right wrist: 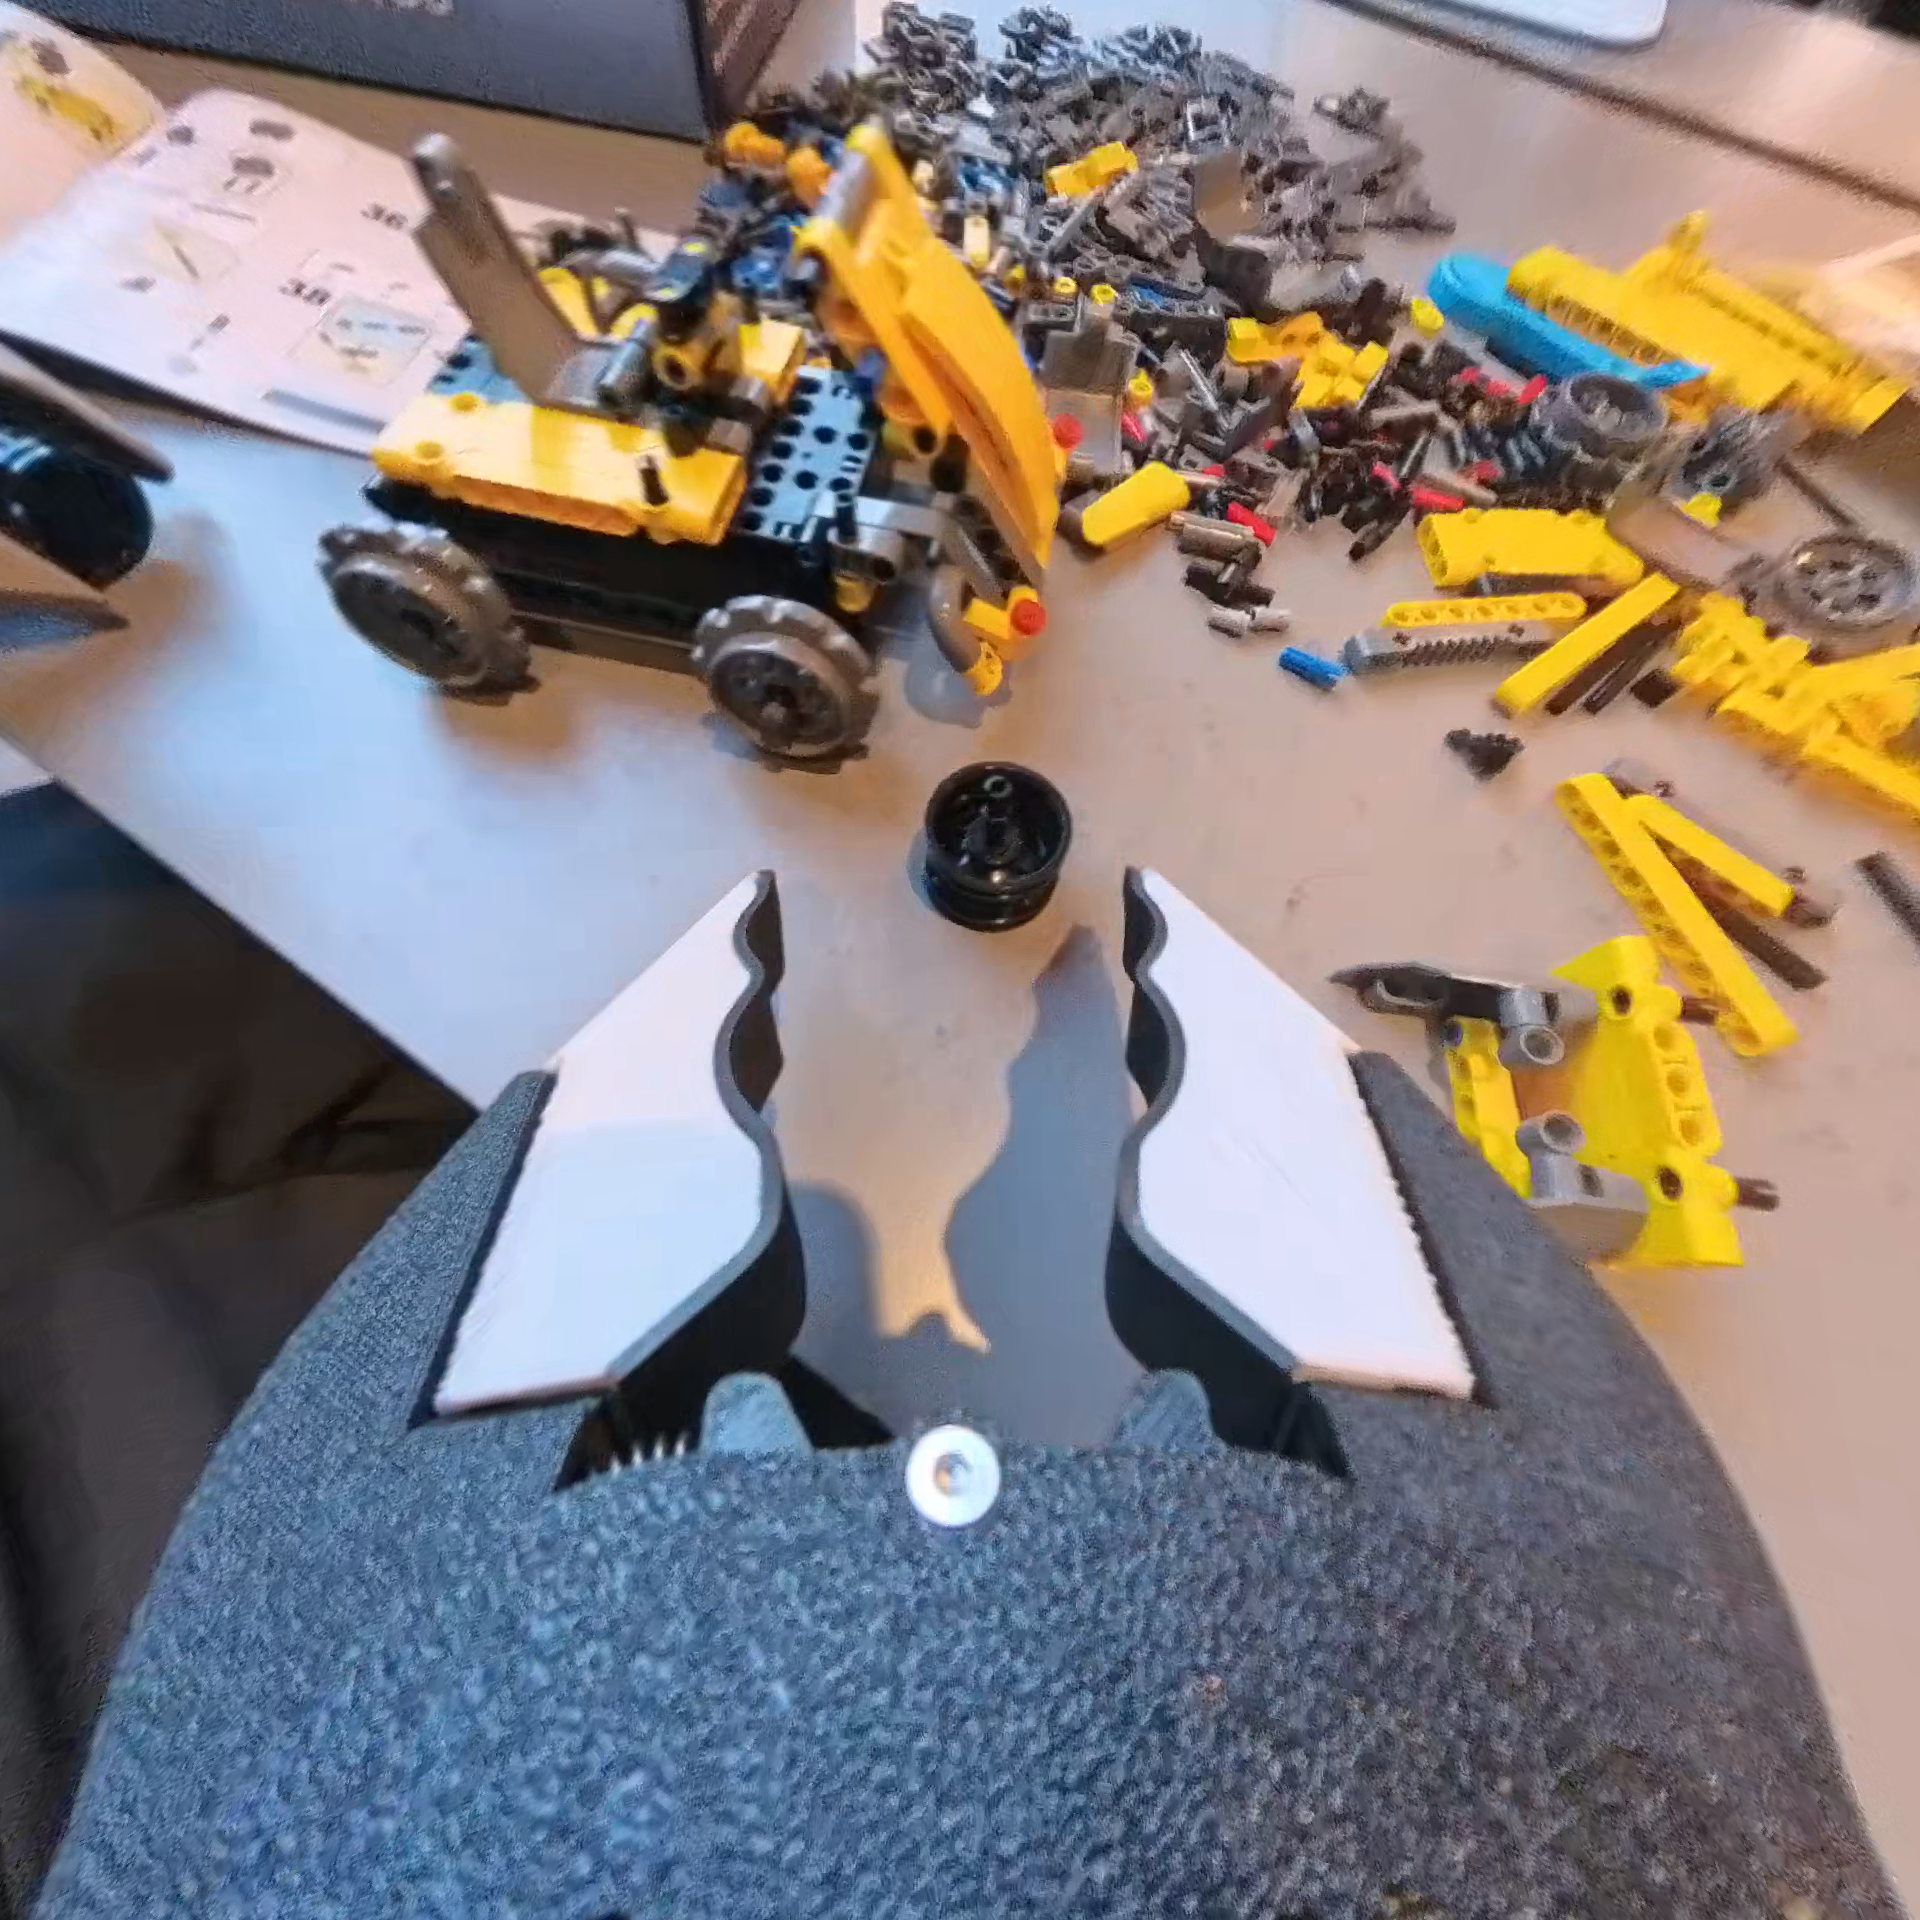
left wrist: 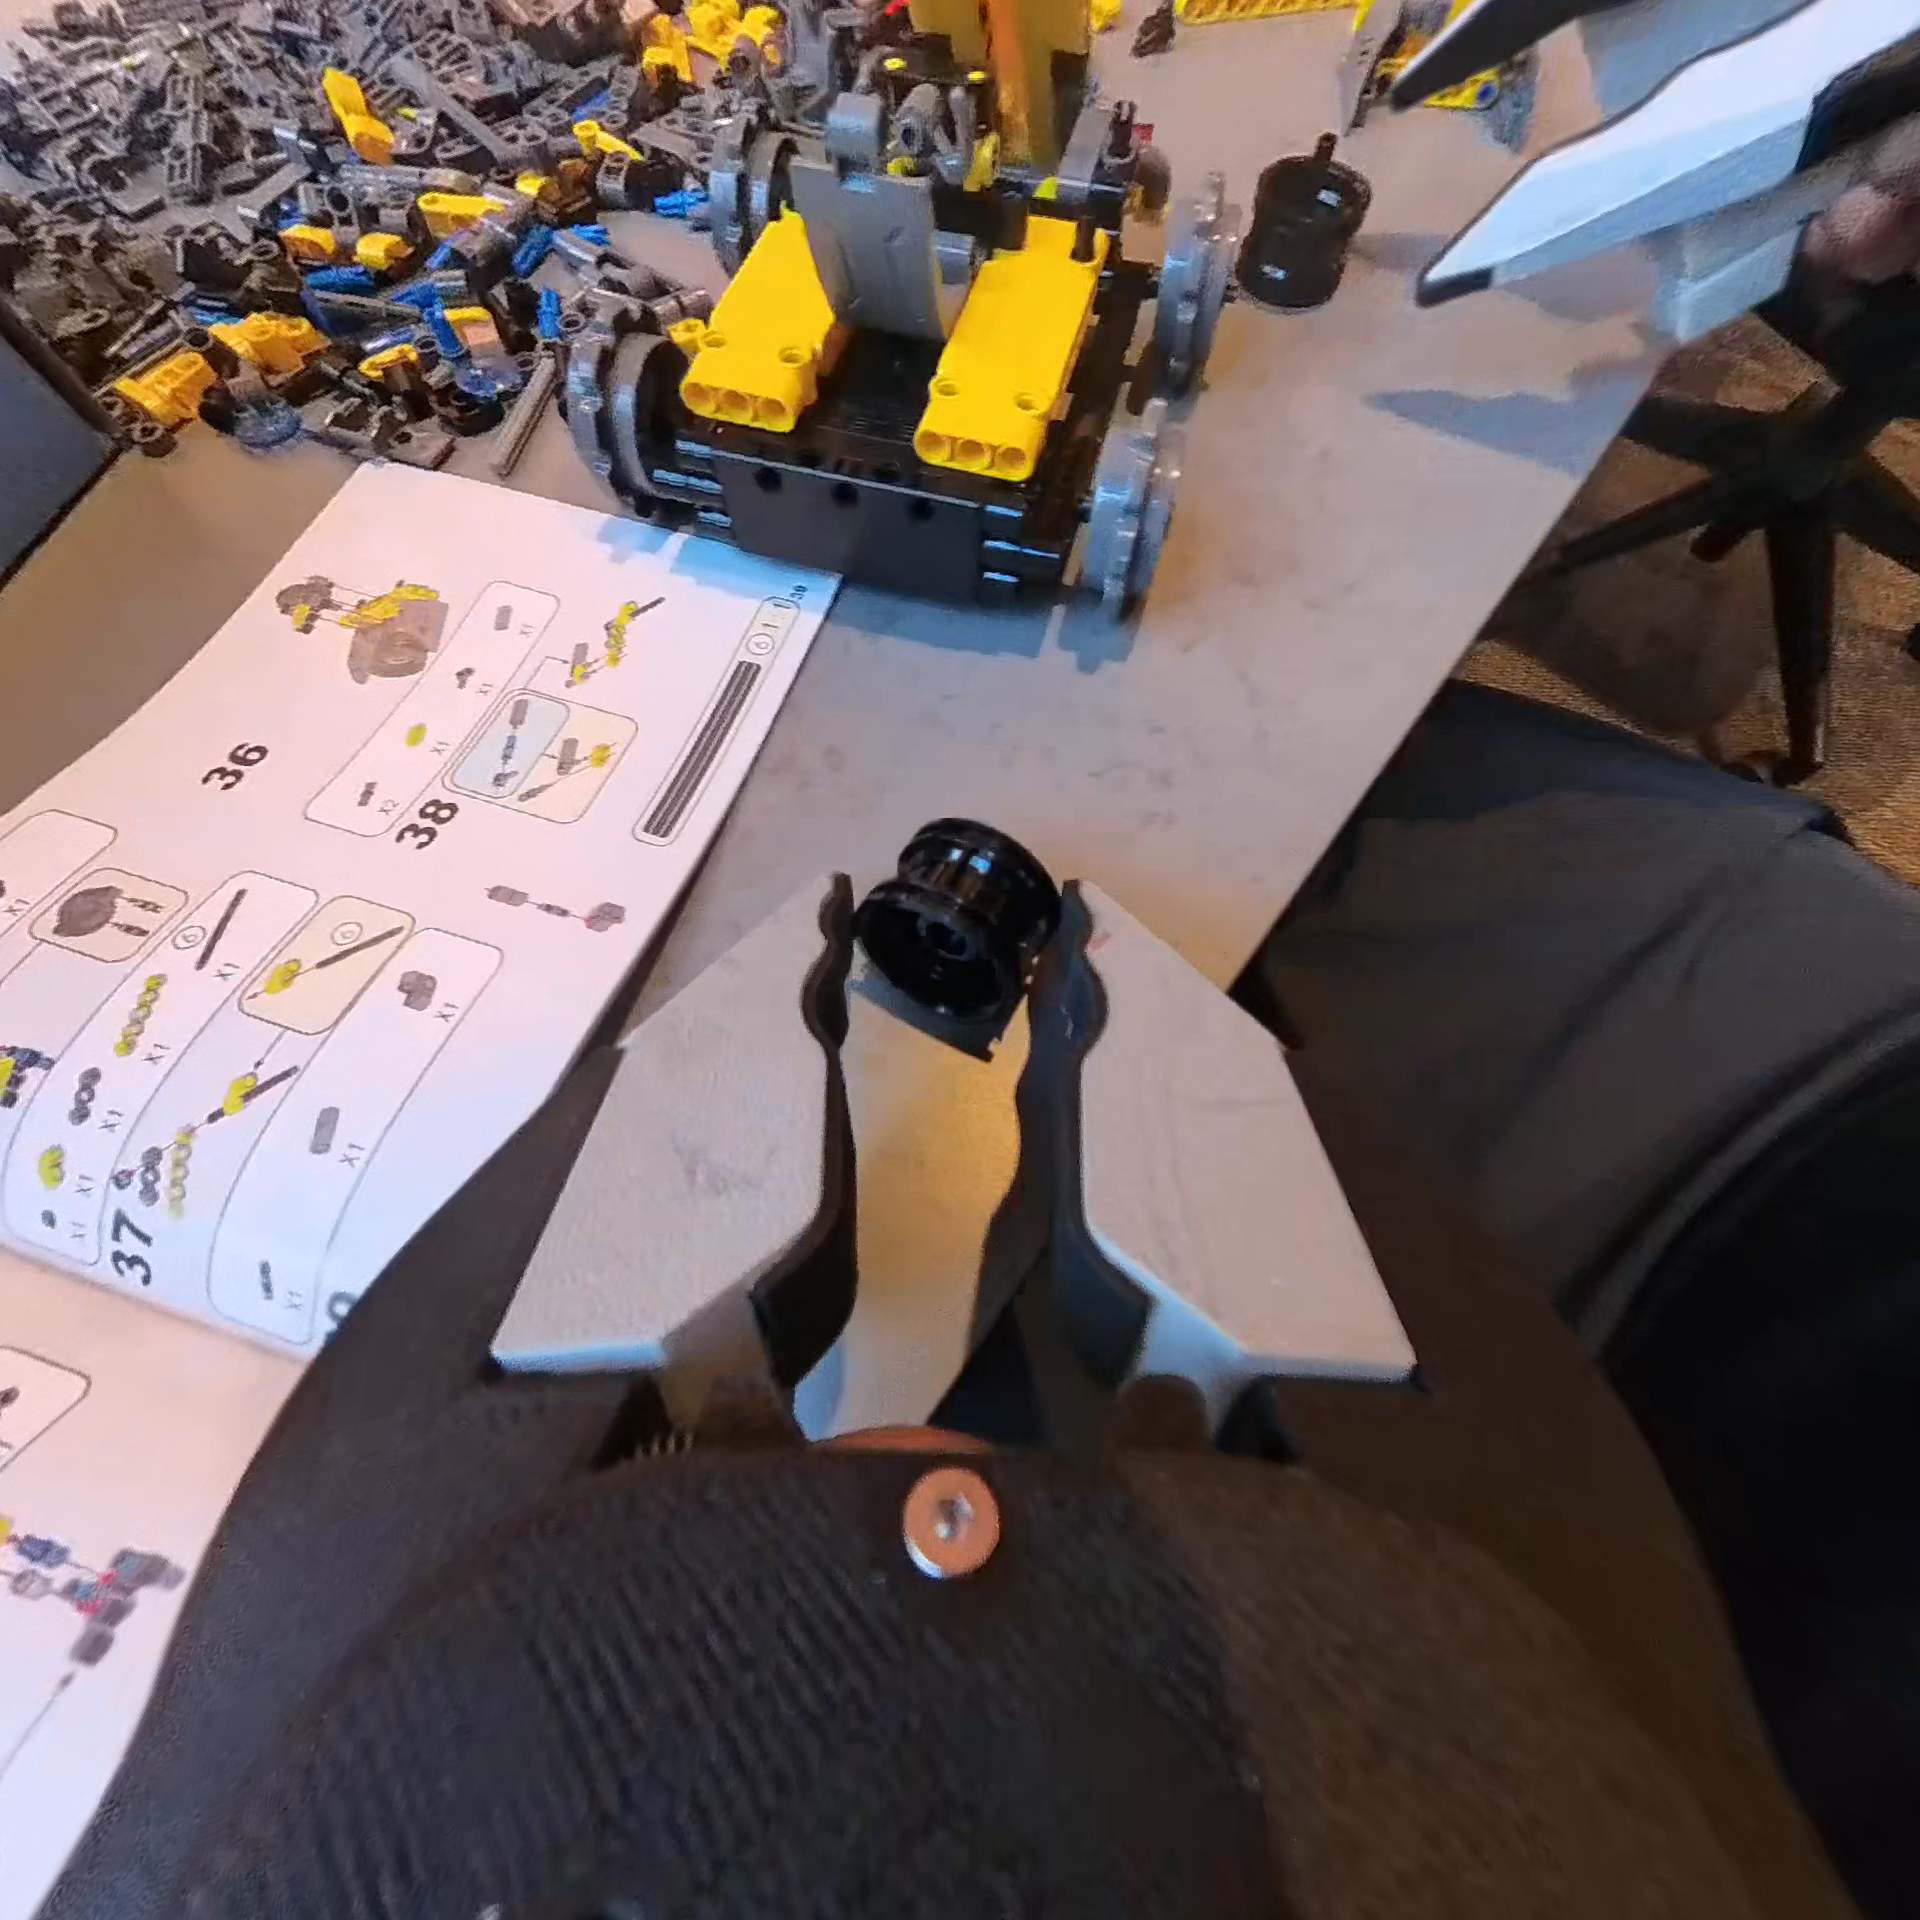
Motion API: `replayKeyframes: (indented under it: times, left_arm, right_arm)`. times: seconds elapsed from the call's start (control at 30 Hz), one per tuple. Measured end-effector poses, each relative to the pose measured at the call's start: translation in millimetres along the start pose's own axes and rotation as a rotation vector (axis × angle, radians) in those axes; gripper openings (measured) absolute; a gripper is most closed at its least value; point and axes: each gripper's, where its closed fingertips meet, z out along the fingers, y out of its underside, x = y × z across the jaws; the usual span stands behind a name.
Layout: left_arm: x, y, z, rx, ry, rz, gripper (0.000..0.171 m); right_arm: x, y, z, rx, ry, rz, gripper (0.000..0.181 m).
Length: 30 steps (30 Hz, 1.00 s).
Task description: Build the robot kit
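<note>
My left gripper (left wrist: 948,940) is shut on a black wheel hub (left wrist: 951,935) and holds it above the table edge, beside the instruction booklet (left wrist: 312,883). The yellow, black and grey brick vehicle (left wrist: 894,395) stands farther ahead. My right gripper (right wrist: 951,914) is open and empty, just short of a second black wheel hub (right wrist: 995,842) that stands on the table. That hub also shows in the left wrist view (left wrist: 1304,229), to the right of the vehicle (right wrist: 675,468). The right gripper shows at the top right of the left wrist view (left wrist: 1558,177). The left gripper with its hub shows at the left edge of the right wrist view (right wrist: 62,520).
A large heap of loose grey, black, yellow and blue bricks (right wrist: 1247,312) lies behind and right of the vehicle; it also shows in the left wrist view (left wrist: 312,239). Yellow beams (right wrist: 1683,914) and a yellow sub-assembly (right wrist: 1600,1122) lie at the right. A dark chair (left wrist: 1714,987) stands beside the table edge.
</note>
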Motion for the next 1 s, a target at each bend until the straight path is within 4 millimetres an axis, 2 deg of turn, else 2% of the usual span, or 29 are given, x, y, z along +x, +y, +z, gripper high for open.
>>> replayKeyframes:
  times: [0.13, 0.2, 0.23, 0.27, 0.33, 0.47, 0.53, 0.6, 0.83, 0.93, 1.0]
  left_arm:
    - [-2, -1, 1, 0.004, -0.003, 0.002, 0.038]
    - [-1, -2, 1, 0.013, -0.010, 0.013, 0.039]
    - [-1, -2, 1, 0.020, -0.013, 0.014, 0.040]
    - [-1, -2, 1, 0.025, -0.016, 0.016, 0.042]
    - [-2, -1, 0, 0.029, -0.029, 0.023, 0.045]
    - [-7, -7, -11, 0.074, -0.071, 0.042, 0.047]
    - [-4, -17, -18, 0.123, -0.062, 0.040, 0.047]
    - [8, -32, -25, 0.181, -0.006, 0.038, 0.044]
    - [69, -100, -34, 0.327, 0.317, -0.011, 0.040]
    - [91, -115, -35, 0.346, 0.463, -0.053, 0.040]
    - [94, -118, -37, 0.356, 0.500, -0.088, 0.033]
  right_arm:
    - [9, 6, 18, -0.069, -0.020, 0.053, 0.063]
    - [10, 8, 27, -0.101, -0.022, 0.024, 0.051]
    - [7, 8, 29, -0.102, -0.040, 0.022, 0.035]
    - [5, 7, 30, -0.105, -0.057, 0.025, 0.032]
    - [5, 3, 28, -0.088, -0.047, 0.012, 0.032]
    - [-5, -32, 1, 0.110, 0.032, -0.187, 0.032]
    - [-18, -47, -13, 0.189, 0.078, -0.319, 0.032]
    - [-38, -61, -23, 0.255, 0.099, -0.430, 0.032]
    - [-118, -100, -42, 0.441, 0.060, -0.661, 0.031]
    - [-135, -104, -43, 0.452, 0.059, -0.704, 0.031]
    - [-141, -104, -44, 0.465, 0.052, -0.719, 0.031]
